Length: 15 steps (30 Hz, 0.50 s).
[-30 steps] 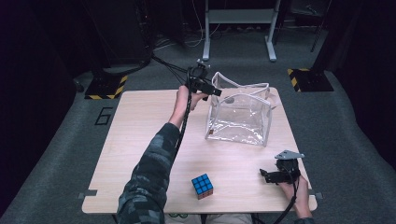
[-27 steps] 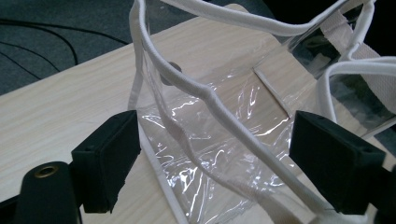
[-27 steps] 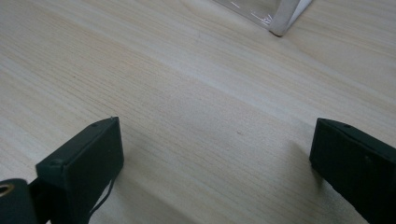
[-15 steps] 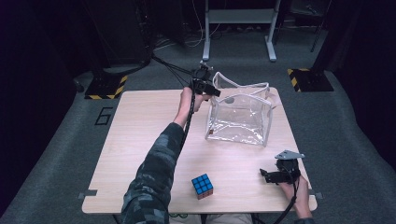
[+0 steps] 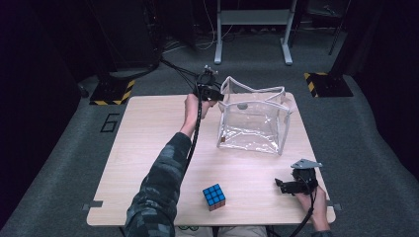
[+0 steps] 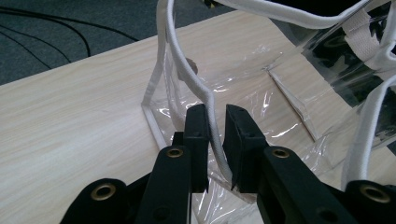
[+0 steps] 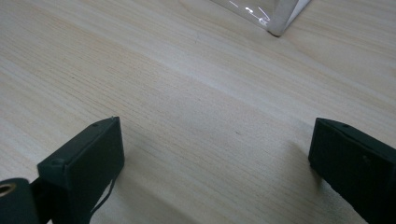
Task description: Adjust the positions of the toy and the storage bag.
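A: Left claw (image 6: pixel 215 122) status?

B: Jaws have just been closing. They now pinch the white-trimmed rim (image 6: pixel 208 100) of the clear pouch (image 5: pixel 253 121) between the pads. In the left gripper view the white piping runs straight down through the narrow gap between the two black jaws.

A: Where's the pouch?

B: Far right part of the counter (image 5: pixel 148 143), standing upright with its mouth open at the top. In the high view the left claw (image 5: pixel 213 94) sits at the pouch's upper left corner, at the far edge of the counter. The sleeve and forearm reach across the middle of the counter to get there.

A: Right claw?

B: Jaws spread wide, nothing between them. In the right gripper view the right claw (image 7: pixel 215 158) is low over bare wood, with one bottom corner of the pouch (image 7: pixel 275 14) at the top of the picture, well apart from the jaws. In the high view the right claw (image 5: pixel 289 186) is by the near right corner.

A: Anything else on the counter?

B: A puzzle cube (image 5: pixel 214 196), blue face up, near the front edge. It's well apart from both claws and from the pouch.
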Each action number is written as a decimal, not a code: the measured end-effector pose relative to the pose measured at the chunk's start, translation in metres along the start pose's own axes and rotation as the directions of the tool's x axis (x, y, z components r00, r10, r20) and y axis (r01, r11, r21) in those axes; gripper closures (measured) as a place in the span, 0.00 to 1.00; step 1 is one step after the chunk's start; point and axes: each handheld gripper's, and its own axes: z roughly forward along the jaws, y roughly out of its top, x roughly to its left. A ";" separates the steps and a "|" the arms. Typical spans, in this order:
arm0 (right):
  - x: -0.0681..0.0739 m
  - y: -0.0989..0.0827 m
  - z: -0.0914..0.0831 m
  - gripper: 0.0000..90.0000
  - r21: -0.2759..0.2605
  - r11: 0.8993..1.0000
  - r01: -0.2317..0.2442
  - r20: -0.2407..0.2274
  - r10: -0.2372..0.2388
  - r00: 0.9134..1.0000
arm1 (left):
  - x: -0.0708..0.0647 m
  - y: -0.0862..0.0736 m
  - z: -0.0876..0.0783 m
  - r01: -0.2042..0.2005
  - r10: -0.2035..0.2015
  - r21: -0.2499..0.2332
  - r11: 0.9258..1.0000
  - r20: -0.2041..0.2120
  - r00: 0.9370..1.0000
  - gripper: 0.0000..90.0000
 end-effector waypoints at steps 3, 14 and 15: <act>0.000 0.000 0.000 0.03 0.001 1.000 -0.002 0.001 0.002 1.000 | 0.002 -0.001 -0.002 0.006 -0.006 -0.004 1.000 -0.004 1.000 0.89; 0.000 0.000 0.000 0.03 0.002 1.000 -0.003 0.001 0.003 1.000 | 0.015 -0.006 -0.014 0.013 -0.014 -0.021 1.000 -0.027 1.000 0.90; 0.000 0.000 0.000 0.03 0.000 1.000 -0.002 0.002 0.002 1.000 | 0.016 -0.007 -0.015 0.020 -0.021 -0.020 1.000 -0.029 0.999 0.90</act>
